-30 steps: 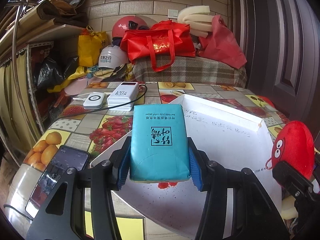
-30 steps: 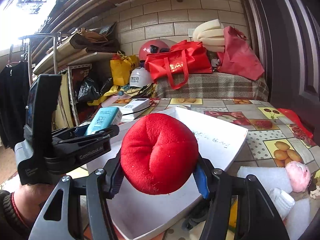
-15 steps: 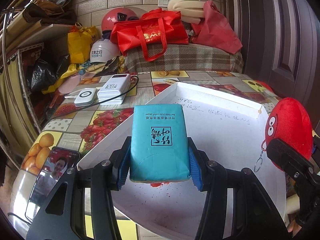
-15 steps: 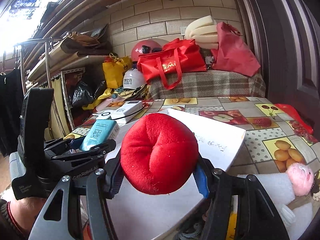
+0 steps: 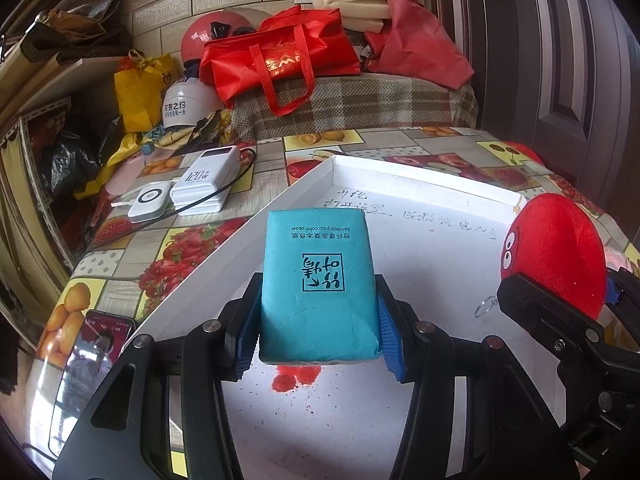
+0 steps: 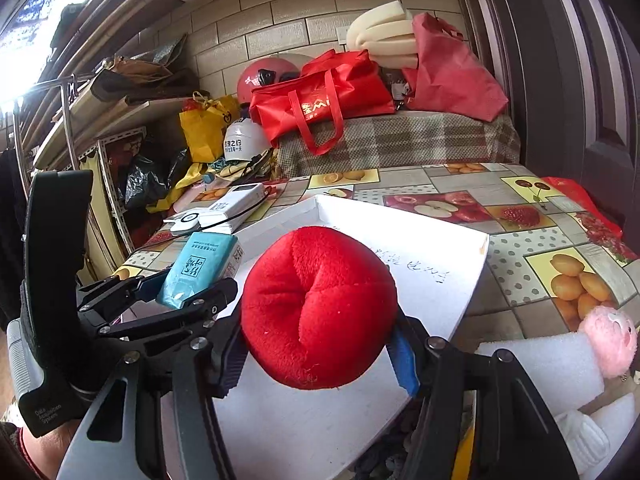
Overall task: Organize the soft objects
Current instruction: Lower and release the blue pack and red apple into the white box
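Observation:
My left gripper (image 5: 318,344) is shut on a teal tissue pack (image 5: 318,284), its blue pads pressing both sides, held over the near part of a shallow white box (image 5: 440,248). From the right wrist view the same tissue pack (image 6: 200,268) shows at the left in the left gripper (image 6: 180,296). My right gripper (image 6: 320,356) is shut on a round red plush toy (image 6: 320,308) above the white box (image 6: 460,280). In the left wrist view the red plush toy (image 5: 556,252), with cartoon eyes and a key ring, hangs at the box's right side.
White power banks (image 5: 204,184) with a black cable lie left of the box, and a phone (image 5: 92,352) at the near left edge. White foam (image 6: 540,364), a pink plush (image 6: 608,340) and a white soft item (image 6: 580,436) lie at the right. Bags and helmets crowd the back.
Both grippers have moved forward over the white box, each keeping its grip. The red plush now sits closer to the tissue pack in the left wrist view.

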A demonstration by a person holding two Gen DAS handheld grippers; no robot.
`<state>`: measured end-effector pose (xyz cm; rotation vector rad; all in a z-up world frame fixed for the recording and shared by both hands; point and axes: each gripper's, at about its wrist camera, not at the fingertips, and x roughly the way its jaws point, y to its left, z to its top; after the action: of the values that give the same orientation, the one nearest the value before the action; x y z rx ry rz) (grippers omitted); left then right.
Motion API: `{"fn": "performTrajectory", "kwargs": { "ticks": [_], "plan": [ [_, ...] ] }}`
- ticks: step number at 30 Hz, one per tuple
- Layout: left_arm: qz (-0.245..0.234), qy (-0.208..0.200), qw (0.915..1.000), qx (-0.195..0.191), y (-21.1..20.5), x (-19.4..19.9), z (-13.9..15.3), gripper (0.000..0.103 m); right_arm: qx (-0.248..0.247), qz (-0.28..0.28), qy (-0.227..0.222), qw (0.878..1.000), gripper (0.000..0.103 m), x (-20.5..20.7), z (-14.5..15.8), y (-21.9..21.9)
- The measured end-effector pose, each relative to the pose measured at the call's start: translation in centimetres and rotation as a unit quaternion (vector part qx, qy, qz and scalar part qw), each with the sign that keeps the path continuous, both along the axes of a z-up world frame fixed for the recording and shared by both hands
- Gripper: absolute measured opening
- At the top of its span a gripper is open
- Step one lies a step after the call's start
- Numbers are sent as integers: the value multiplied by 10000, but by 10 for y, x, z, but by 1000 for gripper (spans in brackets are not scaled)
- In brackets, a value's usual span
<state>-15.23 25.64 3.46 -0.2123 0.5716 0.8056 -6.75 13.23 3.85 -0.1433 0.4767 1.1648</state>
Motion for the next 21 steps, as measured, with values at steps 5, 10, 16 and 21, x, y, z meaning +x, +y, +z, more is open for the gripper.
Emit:
{"fn": "performTrajectory", "kwargs": {
  "ticks": [5,10,16,21],
  "plan": [
    [151,-86,9998,-62,4,-5,0,51,-68,-115,56,9999,62,3,-1,3],
    [555,-294,9979,166,1,-17,6,70,-30,-242,-14,9997,89,2,0,0],
    [916,-571,9938,282,2,-33,8,103,140,-297,-167,9993,103,-2,3,-5],
    [982,-669,9917,483,-6,-37,11,103,332,-222,-511,9979,103,-15,7,-10]
  ]
}}
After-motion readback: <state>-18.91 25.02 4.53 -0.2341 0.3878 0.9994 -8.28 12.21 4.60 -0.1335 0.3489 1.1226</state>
